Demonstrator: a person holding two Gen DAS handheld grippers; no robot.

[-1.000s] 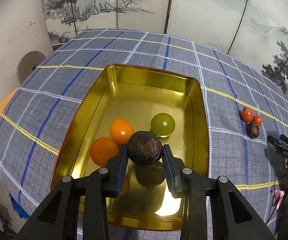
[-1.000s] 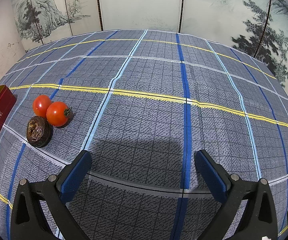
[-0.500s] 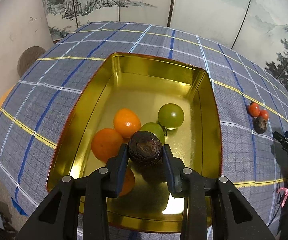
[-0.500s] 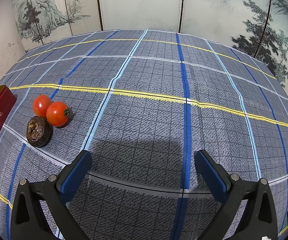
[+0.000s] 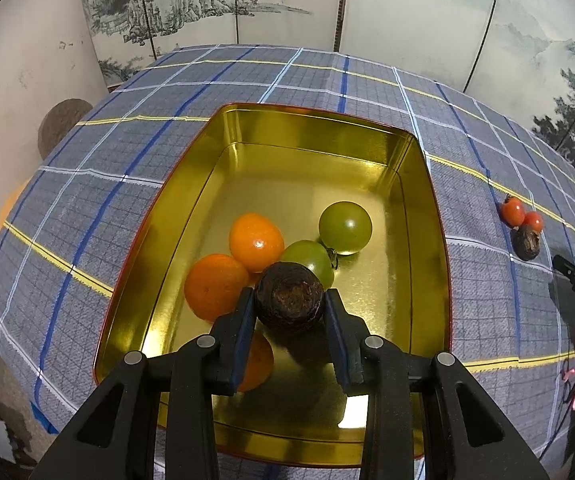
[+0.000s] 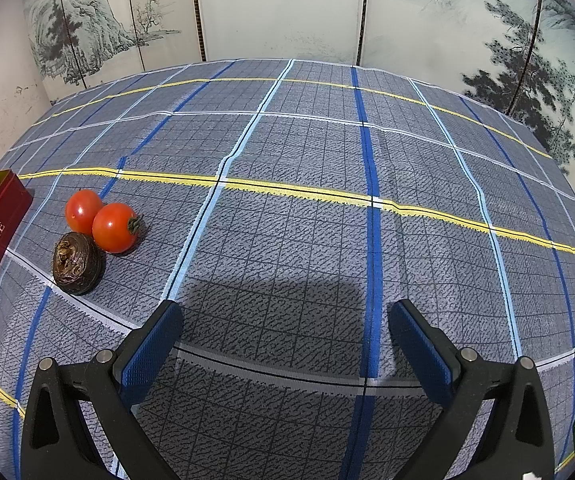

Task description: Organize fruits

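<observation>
We see the left gripper (image 5: 290, 300) with its jaws closed on a dark brown wrinkled fruit (image 5: 290, 297), one blue pad pressed to each side, holding it above the inside of the gold tin (image 5: 311, 132). In the tin lie two orange fruits (image 5: 256, 242) (image 5: 215, 286) side by side and two green tomatoes (image 5: 345, 227) (image 5: 309, 256); the nearer green one touches the upper orange fruit and sits partly behind the held fruit. The tin stands on the tabletop under a grey-blue plaid cloth (image 6: 327, 152). The right gripper (image 6: 285, 338) hangs over bare cloth with its jaws spread wide and nothing between them. Left of it, two red tomatoes (image 6: 83, 210) (image 6: 114, 227) touch each other, and a second dark brown fruit (image 6: 76, 263) lies just beside them, probably touching the nearer one, though we cannot be sure. The tin's red outer wall, lettered TOFFEE, shows at the left edge of the right wrist view.
</observation>
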